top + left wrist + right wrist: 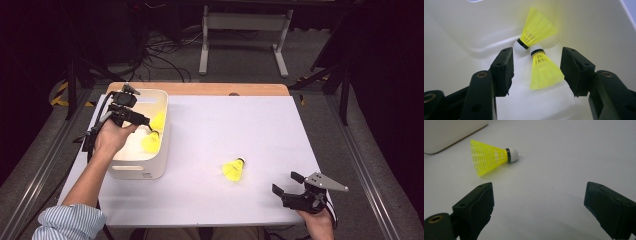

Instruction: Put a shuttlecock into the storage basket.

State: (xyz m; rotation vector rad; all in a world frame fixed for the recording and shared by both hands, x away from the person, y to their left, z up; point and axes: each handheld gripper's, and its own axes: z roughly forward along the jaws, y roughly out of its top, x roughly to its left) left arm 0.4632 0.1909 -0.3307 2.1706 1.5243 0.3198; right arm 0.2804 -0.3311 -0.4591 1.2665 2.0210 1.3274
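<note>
White bin (142, 170) as landmark, at the table's (240, 120) left edge. Work in hand: gathering yellow shuttlecocks into the bin.

Left gripper (131, 118) hangs inside the bin, jaws spread, nothing pressed between them. Two shuttlecocks lie on the bin floor beneath it. In the left gripper view the nearer shuttlecock (545, 71) sits between the jaws but clear of both pads, cork pointing away from the camera; the farther shuttlecock (535, 31) lies beyond it, their corks touching.

Loose shuttlecock (234, 169) lies on the table to the right of the bin, well apart from it. Right gripper (290, 187) rests farther right again and nearer the person, jaws wide, empty. It is plainly the nearer hand for this one.

Key relation, from the right gripper view: the loose shuttlecock (492, 156) lies ahead and left of the jaws' centreline, long axis crosswise to them, cork to the right. The high view shows the gap to the bin; the gripper view shows the axis.
</note>
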